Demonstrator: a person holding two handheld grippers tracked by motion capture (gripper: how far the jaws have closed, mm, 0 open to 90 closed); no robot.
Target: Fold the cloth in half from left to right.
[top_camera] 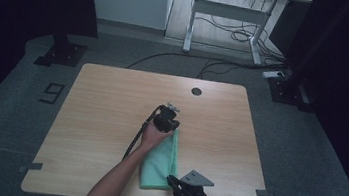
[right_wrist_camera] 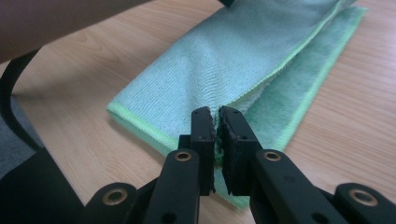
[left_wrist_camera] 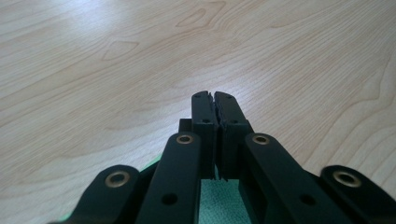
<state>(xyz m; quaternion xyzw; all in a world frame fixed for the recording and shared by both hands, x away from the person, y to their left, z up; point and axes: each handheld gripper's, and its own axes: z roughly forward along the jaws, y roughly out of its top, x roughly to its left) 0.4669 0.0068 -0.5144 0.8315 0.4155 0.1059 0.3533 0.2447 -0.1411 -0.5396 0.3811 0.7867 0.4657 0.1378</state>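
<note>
While the left gripper (left_wrist_camera: 213,100) has its jaws pressed together, a sliver of green cloth (left_wrist_camera: 217,200) shows just beneath and behind them (whether they pinch it I cannot tell). The right gripper (right_wrist_camera: 217,114) has its jaws closed on the near edge of the folded cloth (right_wrist_camera: 243,60), which runs away ahead of them on the table (top_camera: 110,110).
</note>
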